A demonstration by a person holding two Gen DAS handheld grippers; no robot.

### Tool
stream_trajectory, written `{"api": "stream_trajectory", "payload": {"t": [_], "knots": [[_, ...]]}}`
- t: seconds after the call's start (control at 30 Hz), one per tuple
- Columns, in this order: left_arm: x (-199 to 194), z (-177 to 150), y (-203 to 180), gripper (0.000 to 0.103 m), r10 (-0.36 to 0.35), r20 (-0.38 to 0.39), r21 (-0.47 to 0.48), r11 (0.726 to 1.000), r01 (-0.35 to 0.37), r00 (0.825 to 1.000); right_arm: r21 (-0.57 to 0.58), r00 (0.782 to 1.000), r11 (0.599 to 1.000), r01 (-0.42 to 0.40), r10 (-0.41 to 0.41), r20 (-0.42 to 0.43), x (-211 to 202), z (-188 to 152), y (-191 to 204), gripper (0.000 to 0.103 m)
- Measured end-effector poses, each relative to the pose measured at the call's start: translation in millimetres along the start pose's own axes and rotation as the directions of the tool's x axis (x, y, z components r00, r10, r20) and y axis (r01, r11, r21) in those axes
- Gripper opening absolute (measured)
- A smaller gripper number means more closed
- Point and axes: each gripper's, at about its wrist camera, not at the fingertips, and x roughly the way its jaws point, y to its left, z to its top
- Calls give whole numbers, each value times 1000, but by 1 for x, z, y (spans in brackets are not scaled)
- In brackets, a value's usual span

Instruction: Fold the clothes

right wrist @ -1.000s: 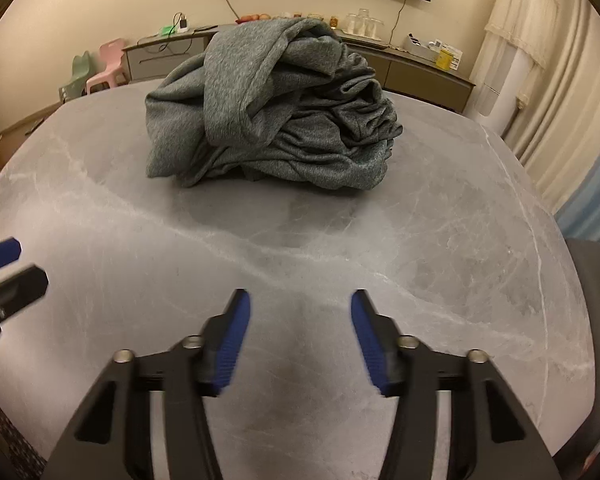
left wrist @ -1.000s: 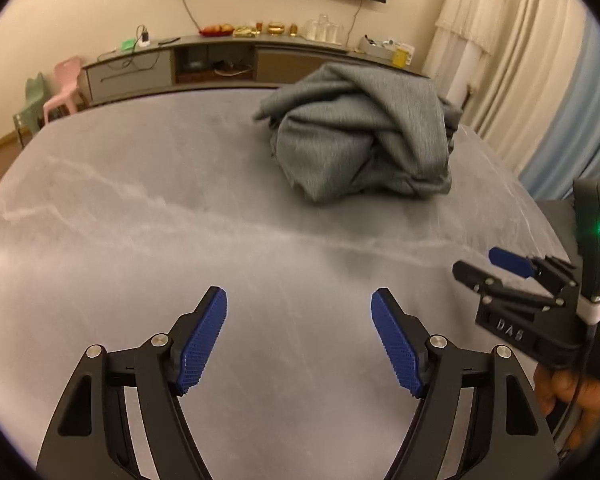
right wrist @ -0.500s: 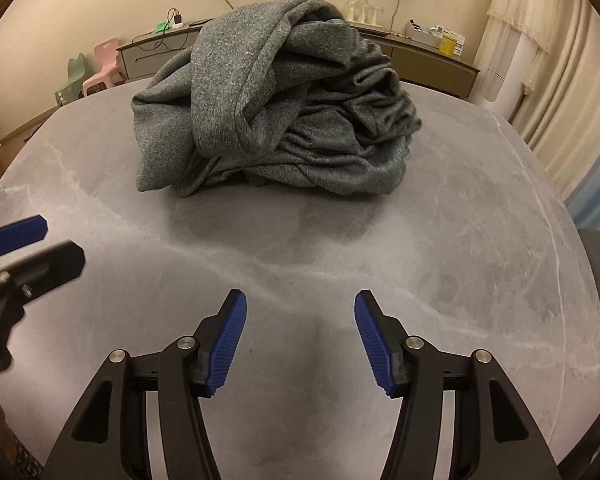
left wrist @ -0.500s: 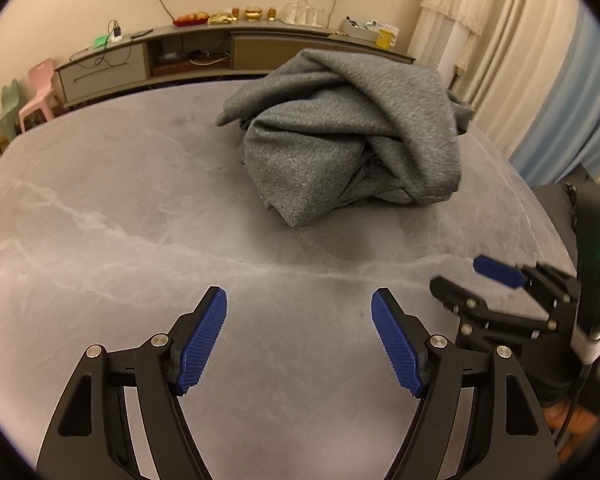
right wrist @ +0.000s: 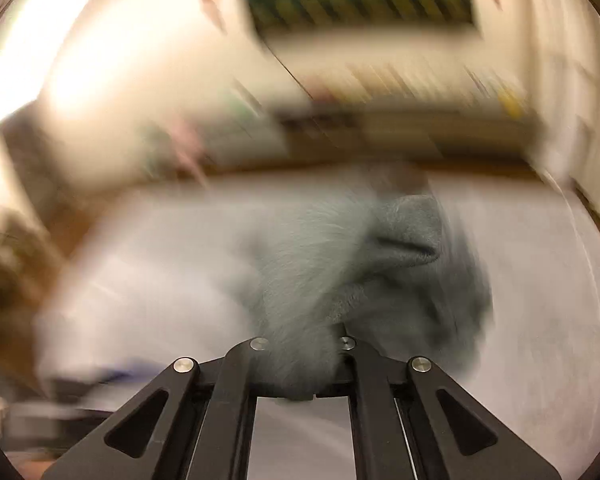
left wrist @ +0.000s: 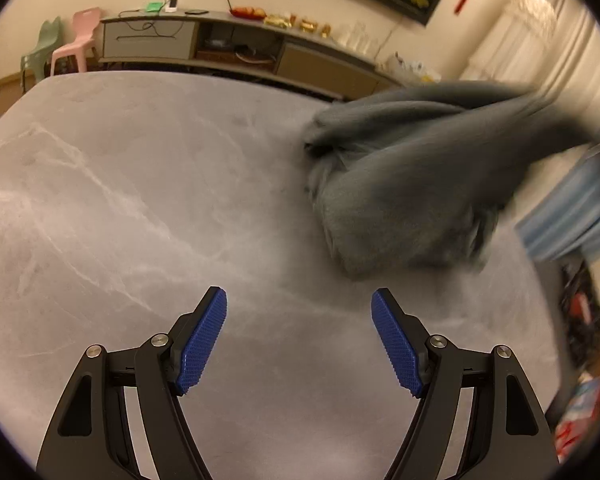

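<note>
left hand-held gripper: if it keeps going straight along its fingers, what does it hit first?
Probably the bare grey table top: the left hand-held gripper is open and angled down at it. The grey garment lies off to the right.

Marble table (left wrist: 148,184) — pink chair (left wrist: 74,42) behind

My right gripper (right wrist: 302,354) has just snapped closed on a fold of the grey garment (right wrist: 340,264), which bunches up from between its jaws and trails beyond them over the marble table (right wrist: 540,320); everything behind the garment is blurred
</note>
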Motion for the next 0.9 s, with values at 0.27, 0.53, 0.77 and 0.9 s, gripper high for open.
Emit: {"api": "stream_trajectory", "payload": {"t": [0.27,0.53,0.77,0.9], "knots": [[13,-22,-18,78,29,-23,73,997,-27,999,200,934,916,349,-324,-148,9,15,-84,5],[38,-51,-33,78,33,-77,153,988,-21,996,288,857,838,463,-340,-388,-1,-85,-124,10],[39,-50,-43,14,-131,-52,150,979,137,990,41,776,786,617,-599,-197,-11,-67,-80,57],[33,-49,-42,9,-179,-39,125,975,183,983,-108,822,831,546,-556,-124,-4,-31,-36,72]]}}
